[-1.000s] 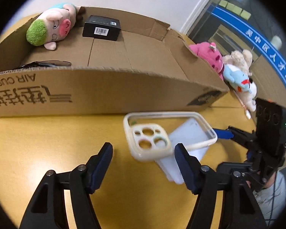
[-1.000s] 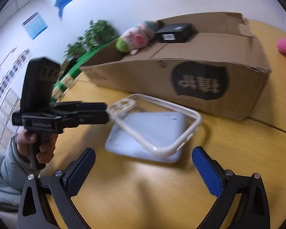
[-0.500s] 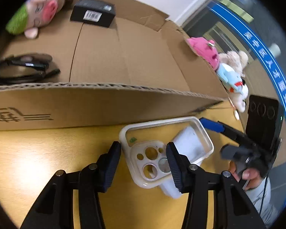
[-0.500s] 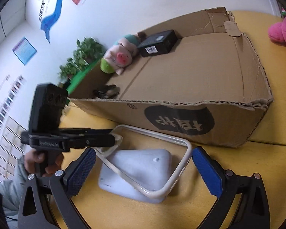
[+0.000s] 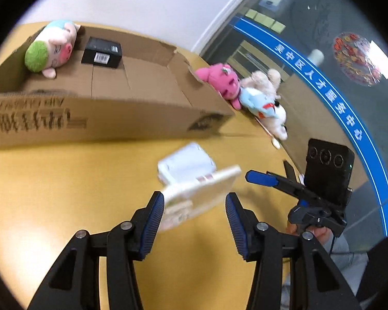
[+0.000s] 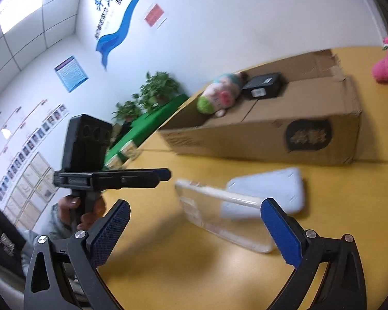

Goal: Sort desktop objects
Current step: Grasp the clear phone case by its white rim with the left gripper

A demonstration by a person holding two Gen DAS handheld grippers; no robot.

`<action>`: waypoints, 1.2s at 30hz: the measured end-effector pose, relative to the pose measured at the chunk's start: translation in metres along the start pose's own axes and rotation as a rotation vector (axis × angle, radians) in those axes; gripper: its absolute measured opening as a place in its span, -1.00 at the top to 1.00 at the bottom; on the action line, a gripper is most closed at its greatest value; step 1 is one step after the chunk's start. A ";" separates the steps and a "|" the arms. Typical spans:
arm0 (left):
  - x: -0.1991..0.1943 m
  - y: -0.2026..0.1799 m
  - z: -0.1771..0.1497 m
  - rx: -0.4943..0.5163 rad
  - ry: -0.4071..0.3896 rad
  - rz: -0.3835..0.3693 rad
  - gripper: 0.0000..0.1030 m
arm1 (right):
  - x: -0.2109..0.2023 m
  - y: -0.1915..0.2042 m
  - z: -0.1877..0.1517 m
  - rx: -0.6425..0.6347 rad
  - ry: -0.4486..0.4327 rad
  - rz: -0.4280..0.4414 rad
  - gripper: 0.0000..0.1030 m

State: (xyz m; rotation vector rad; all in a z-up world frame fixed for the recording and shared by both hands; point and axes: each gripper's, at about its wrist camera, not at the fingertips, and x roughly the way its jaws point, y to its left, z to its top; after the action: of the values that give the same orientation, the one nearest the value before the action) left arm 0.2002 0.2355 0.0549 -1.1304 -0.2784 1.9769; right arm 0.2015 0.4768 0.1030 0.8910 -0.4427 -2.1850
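Left tool [image 5: 194, 196] has the blurred phone case [image 5: 207, 188] at its tips, low centre, over the bench [image 5: 64, 180]; I cannot tell if it grips. Right tool [image 6: 195, 204] gapes, empty.

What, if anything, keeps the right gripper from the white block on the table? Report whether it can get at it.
Probably yes. The right gripper has open, empty jaws, and the white block lies on the table ahead. Only the phone case, held by the left gripper, hangs across its left corner.
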 end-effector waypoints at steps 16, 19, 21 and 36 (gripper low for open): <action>0.075 0.048 0.018 -0.197 0.158 0.016 0.08 | 0.041 -0.060 0.006 0.259 0.124 -0.110 -0.96; 0.067 0.031 0.016 -0.135 0.146 0.015 0.07 | 0.039 -0.048 0.004 0.220 0.120 -0.113 -0.96; 0.055 0.021 0.013 -0.103 0.129 -0.020 0.07 | 0.032 -0.041 0.002 0.209 0.113 -0.089 -0.96; 0.010 0.011 -0.044 -0.139 0.124 -0.067 0.03 | -0.008 0.008 -0.013 0.128 0.066 -0.040 -0.94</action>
State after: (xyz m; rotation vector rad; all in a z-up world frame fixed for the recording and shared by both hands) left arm 0.2266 0.2273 0.0183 -1.3101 -0.3884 1.8433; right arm 0.2189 0.4772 0.1020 1.0457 -0.5420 -2.1758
